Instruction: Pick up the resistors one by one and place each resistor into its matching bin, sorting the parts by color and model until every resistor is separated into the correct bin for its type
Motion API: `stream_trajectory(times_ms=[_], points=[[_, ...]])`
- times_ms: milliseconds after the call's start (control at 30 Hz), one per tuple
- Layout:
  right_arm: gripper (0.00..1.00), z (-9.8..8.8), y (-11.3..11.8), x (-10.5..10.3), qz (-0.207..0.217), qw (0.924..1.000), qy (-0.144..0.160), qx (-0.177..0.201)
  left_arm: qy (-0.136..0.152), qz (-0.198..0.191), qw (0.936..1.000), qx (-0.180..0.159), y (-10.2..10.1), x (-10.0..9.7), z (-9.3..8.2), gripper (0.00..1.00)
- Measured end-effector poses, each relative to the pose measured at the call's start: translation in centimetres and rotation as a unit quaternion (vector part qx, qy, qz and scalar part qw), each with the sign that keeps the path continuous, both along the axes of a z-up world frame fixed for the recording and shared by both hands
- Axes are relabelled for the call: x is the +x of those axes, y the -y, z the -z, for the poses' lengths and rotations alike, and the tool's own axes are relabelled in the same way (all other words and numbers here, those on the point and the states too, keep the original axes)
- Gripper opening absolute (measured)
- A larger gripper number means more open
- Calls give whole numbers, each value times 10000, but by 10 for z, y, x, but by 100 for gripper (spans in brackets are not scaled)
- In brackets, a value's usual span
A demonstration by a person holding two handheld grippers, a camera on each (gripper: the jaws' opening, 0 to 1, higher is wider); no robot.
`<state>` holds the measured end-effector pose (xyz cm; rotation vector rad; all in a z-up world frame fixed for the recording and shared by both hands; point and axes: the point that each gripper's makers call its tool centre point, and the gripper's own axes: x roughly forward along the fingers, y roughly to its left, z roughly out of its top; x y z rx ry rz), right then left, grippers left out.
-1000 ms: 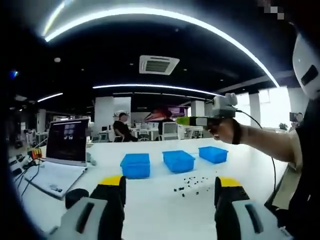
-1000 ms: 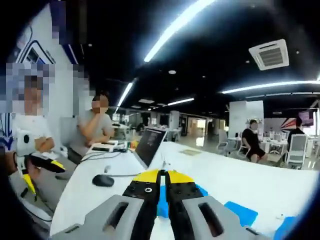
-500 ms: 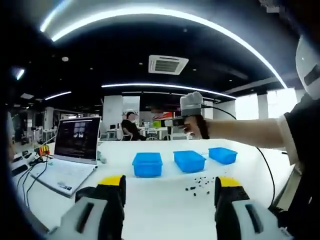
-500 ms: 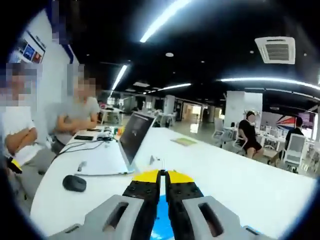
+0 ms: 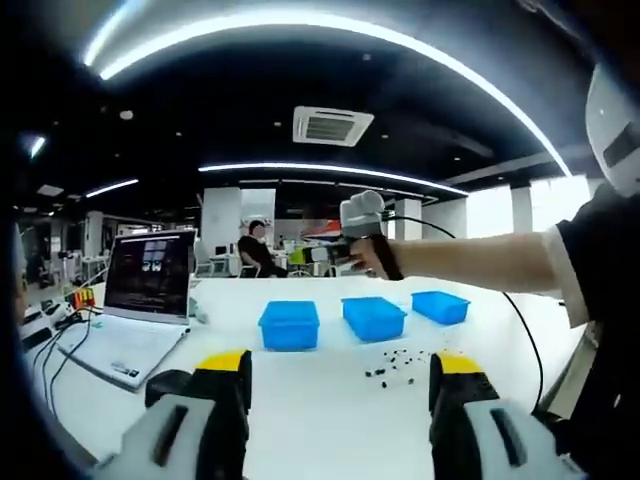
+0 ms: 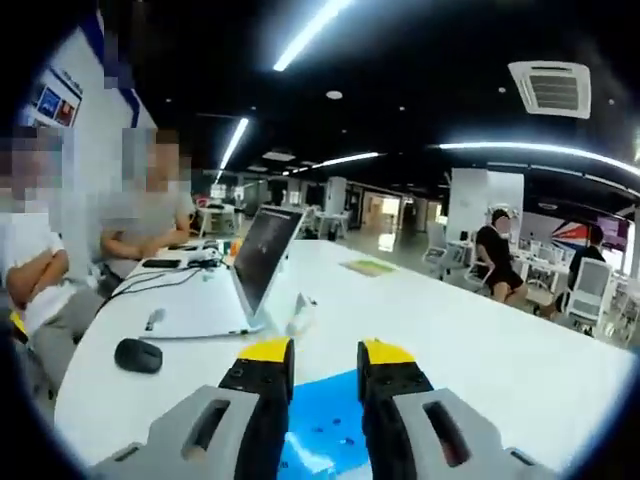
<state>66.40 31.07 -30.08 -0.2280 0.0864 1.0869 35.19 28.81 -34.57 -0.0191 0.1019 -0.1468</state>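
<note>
The small dark resistors (image 5: 397,362) lie scattered on the white surface (image 5: 320,400) just before three blue plastic bins (image 5: 289,325), light, tiny, thin-leaded parts best pinched across the body, while the left tongs (image 5: 340,400) gape empty and the right tongs (image 6: 325,375), slightly parted and empty, hang above a bin.

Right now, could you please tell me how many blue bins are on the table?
3, in a row on the white table: left bin, middle bin, right bin, all beyond the scattered resistors.
</note>
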Motion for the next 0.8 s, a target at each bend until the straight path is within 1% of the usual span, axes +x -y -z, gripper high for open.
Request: stream_trajectory(times_ms=[167,267,300,333,400,467,500,533,567,600,700,733,767,800], points=[[31,-2,43,-22,-143,9998,-51,160,27,70,10000,-22,2,6,1,73],[31,-1,82,-42,-107,9998,19,187,88,177,9998,-92,4,11,1,73],[31,-1,102,-43,-78,9997,8,235,89,224,9997,-91,5,13,2,73],[31,-1,112,-47,-57,9996,-16,274,88,284,9995,-72,7,15,2,73],[31,-1,150,-69,87,9996,-68,279,89,455,9989,-34,13,19,3,73],[31,-13,183,-87,252,9985,131,478,78,563,9984,-2,17,22,5,71],[31,-17,202,-92,408,9973,132,601,79,578,9983,-9,17,25,6,71],[32,-20,219,-101,509,9958,104,756,72,627,9980,-45,19,27,7,71],[32,-22,230,-108,583,9947,79,840,62,677,9977,-66,21,28,8,71],[32,-23,245,-118,669,9933,44,941,39,767,9970,-73,24,29,11,72],[35,-16,287,-146,863,9911,35,1015,-48,968,9953,-69,32,31,17,73],[36,-10,303,-159,882,9904,-71,1061,-92,1028,9946,-61,34,31,19,73],[36,-7,313,-169,931,9882,-227,1196,-117,1059,9943,-43,36,32,20,73],[36,-4,324,-177,1036,9857,-257,1305,-131,1067,9942,-29,36,32,21,73]])
